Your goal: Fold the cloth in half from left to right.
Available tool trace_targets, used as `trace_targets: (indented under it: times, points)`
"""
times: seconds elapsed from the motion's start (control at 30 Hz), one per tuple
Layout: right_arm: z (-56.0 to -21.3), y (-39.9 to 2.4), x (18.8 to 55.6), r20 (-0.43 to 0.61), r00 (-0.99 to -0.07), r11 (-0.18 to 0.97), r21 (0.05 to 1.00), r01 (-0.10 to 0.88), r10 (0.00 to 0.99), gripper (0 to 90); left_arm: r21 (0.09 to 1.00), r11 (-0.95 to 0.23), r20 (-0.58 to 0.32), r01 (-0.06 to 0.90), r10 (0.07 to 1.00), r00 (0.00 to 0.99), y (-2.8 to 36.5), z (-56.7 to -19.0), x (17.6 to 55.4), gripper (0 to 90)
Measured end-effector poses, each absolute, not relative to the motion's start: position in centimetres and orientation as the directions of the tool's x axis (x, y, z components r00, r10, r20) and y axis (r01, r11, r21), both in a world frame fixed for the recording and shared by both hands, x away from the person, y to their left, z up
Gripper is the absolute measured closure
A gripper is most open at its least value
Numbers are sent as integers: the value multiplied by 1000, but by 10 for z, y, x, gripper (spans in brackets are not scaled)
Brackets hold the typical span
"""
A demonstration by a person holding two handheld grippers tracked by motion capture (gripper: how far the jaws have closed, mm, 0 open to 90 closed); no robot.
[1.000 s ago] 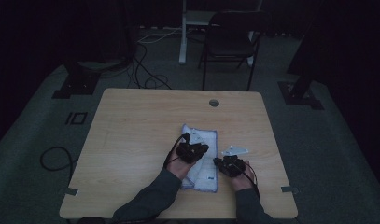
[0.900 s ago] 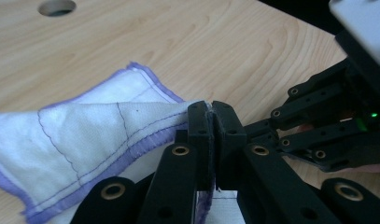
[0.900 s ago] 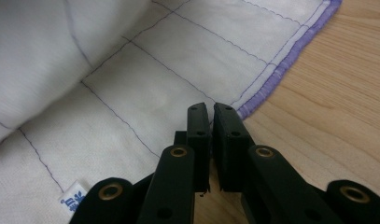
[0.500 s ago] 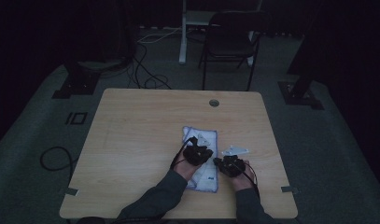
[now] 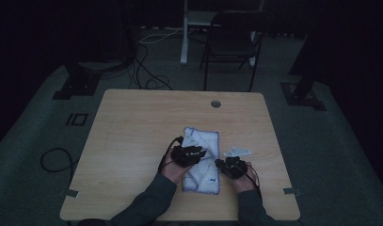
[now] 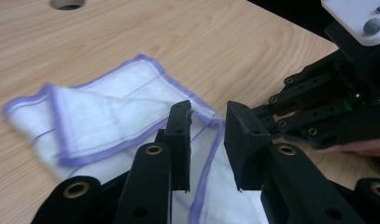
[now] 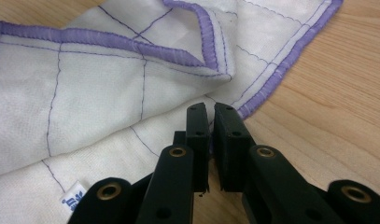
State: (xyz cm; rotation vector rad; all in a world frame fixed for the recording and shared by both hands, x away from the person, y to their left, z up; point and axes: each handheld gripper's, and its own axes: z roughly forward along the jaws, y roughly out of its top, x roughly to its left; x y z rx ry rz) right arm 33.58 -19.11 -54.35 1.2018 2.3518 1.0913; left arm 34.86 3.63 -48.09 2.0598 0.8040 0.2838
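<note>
Your left gripper (image 6: 207,126), jaws just opening, is releasing the cloth (image 5: 202,160) at table centre; your right gripper (image 7: 210,122) is pinching its hem at five o'clock, risking dragging the fold loose.

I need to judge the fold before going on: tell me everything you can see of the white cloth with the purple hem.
The white woven cloth with a purple stitched hem shows thin purple grid lines and a small blue-printed tag near one edge. It lies folded over itself on the light wooden table, one flap doubled back. The right tool pinches its hemmed edge; the left tool, jaws just opened, stands over another edge.
</note>
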Motion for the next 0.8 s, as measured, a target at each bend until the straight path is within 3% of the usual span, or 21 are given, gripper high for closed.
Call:
trace_targets:
  times: [0.4, 0.8]
  points:
    - [-543, -191, 336, 89, -611, 364, 733, 575, 787, 854, 748, -407, -112, 524, 700, 705, 70, -512, 347, 850]
    - [-543, -192, 336, 90, -612, 363, 733, 575, 786, 841, 733, -484, -138, 478, 582, 801, 46, -520, 325, 852]
